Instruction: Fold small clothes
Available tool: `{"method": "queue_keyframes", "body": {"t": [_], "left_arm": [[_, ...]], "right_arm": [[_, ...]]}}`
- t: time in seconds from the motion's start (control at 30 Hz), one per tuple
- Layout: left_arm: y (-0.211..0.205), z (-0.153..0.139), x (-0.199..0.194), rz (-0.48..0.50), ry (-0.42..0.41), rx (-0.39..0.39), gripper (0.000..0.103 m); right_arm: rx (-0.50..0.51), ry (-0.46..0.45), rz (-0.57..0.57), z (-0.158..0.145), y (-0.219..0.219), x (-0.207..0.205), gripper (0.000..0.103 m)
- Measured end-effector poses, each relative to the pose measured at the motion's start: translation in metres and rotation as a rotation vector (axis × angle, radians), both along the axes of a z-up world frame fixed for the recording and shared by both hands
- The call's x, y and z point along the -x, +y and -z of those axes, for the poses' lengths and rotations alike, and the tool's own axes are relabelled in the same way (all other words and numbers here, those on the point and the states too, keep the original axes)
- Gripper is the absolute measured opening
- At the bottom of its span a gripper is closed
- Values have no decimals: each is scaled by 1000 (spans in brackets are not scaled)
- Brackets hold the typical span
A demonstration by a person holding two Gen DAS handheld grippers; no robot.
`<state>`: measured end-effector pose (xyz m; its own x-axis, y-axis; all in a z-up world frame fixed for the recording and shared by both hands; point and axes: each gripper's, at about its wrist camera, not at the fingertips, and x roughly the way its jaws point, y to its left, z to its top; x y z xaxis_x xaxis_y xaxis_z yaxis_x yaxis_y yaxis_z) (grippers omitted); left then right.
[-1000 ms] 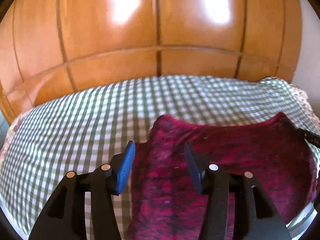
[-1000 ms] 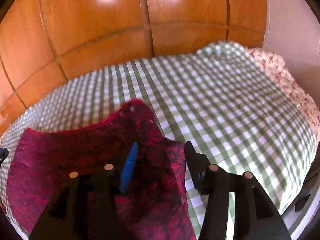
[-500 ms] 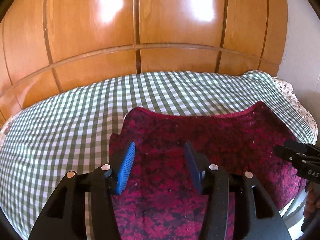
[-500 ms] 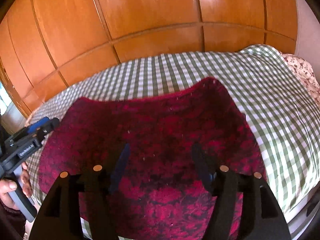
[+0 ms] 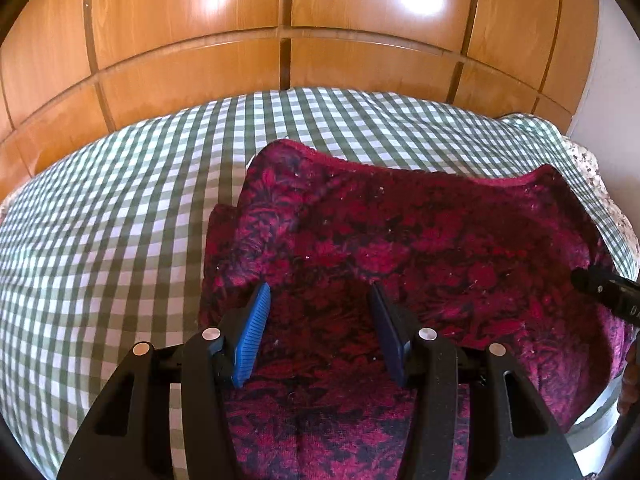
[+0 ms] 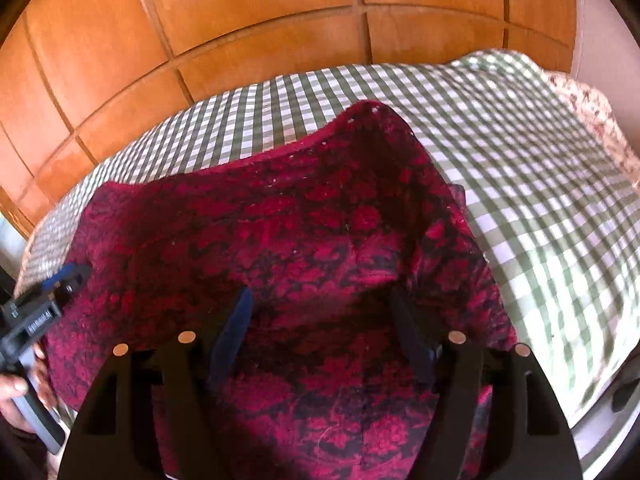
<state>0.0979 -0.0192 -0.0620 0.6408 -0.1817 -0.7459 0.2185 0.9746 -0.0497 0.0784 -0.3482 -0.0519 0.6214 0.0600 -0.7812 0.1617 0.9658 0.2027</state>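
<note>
Both hand-held grippers (image 5: pixel 320 332) (image 6: pixel 320 340) have sunk, spread, over one garment (image 5: pixel 420 248), right jaws opening.

A bed covered with a green-and-white checked cloth (image 5: pixel 120 220) fills the middle of both views, its surface lightly rippled. Behind it stands a glossy orange-brown wooden wardrobe front (image 5: pixel 192 20), split by dark grooves into tall upper panels and shorter lower ones, with bright patches of light reflected high up. At the bed's far right edge a cream floral-patterned fabric (image 6: pixel 588 108) shows beside a pale wall (image 6: pixel 612 32)
</note>
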Motion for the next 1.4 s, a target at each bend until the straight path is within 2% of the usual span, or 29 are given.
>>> {"method": "queue_keyframes", "body": {"t": [0.1,0.17,0.2,0.23,0.3,0.4,0.53,0.67,0.77,0.83,0.87,0.9,0.97,1.03,1.17,1.27,1.4], "left_arm": [[1,-3,1,-6,2,6,50],[2,-9,6,-12,-11,14,50],[3,-11,7,-14,-15,15,52],[4,-15,10,-18,-22,22,59],[7,-20,17,-23,-35,49,62],[9,-25,25,-29,-42,70,62],[10,-28,34,-34,-53,91,62],[10,-30,42,-21,-56,107,62],[9,-28,46,1,-49,112,62],[11,-23,44,14,-26,134,62],[13,-20,42,21,-9,147,62],[14,-16,40,33,11,159,62],[15,-12,39,49,28,174,62],[17,-10,38,64,39,189,62],[27,-6,34,84,70,244,62],[35,-5,30,84,84,283,62],[43,-2,28,81,108,345,62]], "right_arm": [[-56,-20,-19,-13,-7,7,72],[-108,-52,-8,-24,-20,17,77],[-130,-74,9,-31,-29,25,85],[-150,-88,21,-35,-38,33,88],[-178,-83,34,-36,-53,46,90],[-186,-32,93,-21,-73,64,92],[-299,34,143,9,-91,82,92],[-476,56,128,36,-99,89,94],[-511,57,64,39,-86,88,93],[-481,78,13,37,-72,86,88],[-463,83,3,36,-68,86,79],[-472,83,-5,35,-66,86,64],[-490,68,-20,29,-61,87,46],[-487,37,-40,13,-52,88,34],[-475,-68,-107,-33,-32,88,30],[-427,-147,-205,-77,1,80,29],[-344,-202,-328,-110,52,68,29]]}}
